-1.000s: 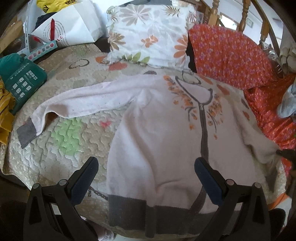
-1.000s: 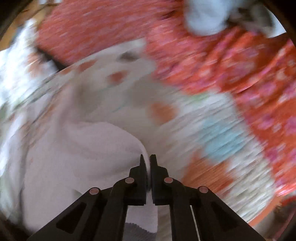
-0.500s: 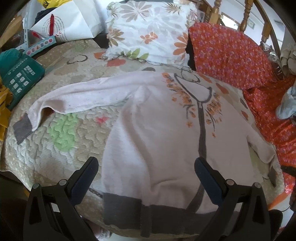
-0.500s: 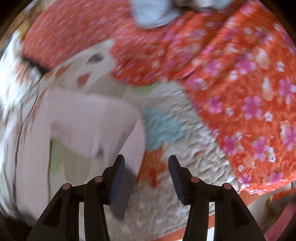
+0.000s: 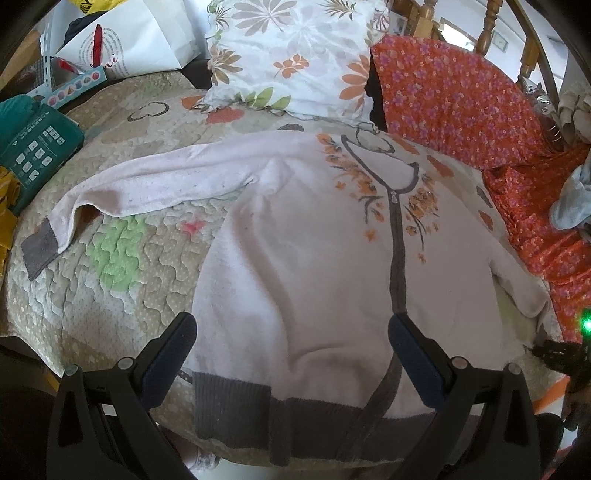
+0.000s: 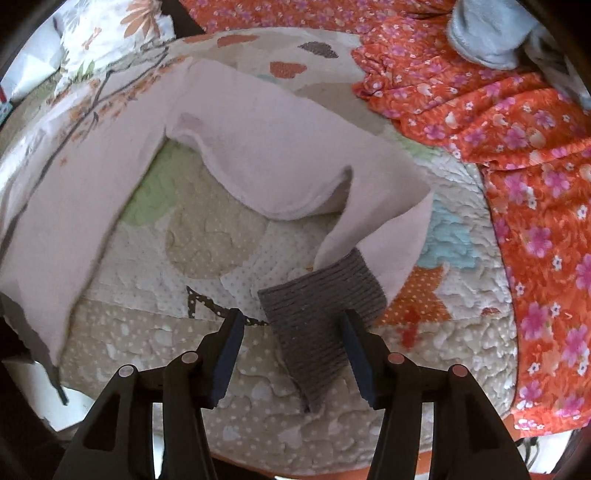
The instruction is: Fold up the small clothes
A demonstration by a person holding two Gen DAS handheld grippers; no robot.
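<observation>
A pale pink zip sweater (image 5: 303, 258) with grey hem, grey cuffs and orange flower print lies flat, front up, on a quilted bed cover (image 5: 110, 266). Its one sleeve (image 5: 147, 184) stretches out to the left. My left gripper (image 5: 291, 339) is open above the hem, holding nothing. In the right wrist view the other sleeve (image 6: 280, 162) lies bent on the quilt, its grey cuff (image 6: 317, 325) between the fingers of my open right gripper (image 6: 291, 332). The jaws stand wide apart and do not pinch the cuff.
A flowered pillow (image 5: 295, 55) and an orange flowered cloth (image 5: 461, 99) lie at the head of the bed. The orange cloth (image 6: 517, 129) also runs along the right side. A teal box (image 5: 33, 147) and a white bag (image 5: 129, 37) sit at the left. A grey garment (image 6: 487, 33) lies on the orange cloth.
My right gripper was shut on the sleeve a second ago; it opened, let the sleeve drop on the quilt, and drew back. The left gripper rose slightly, still open.
</observation>
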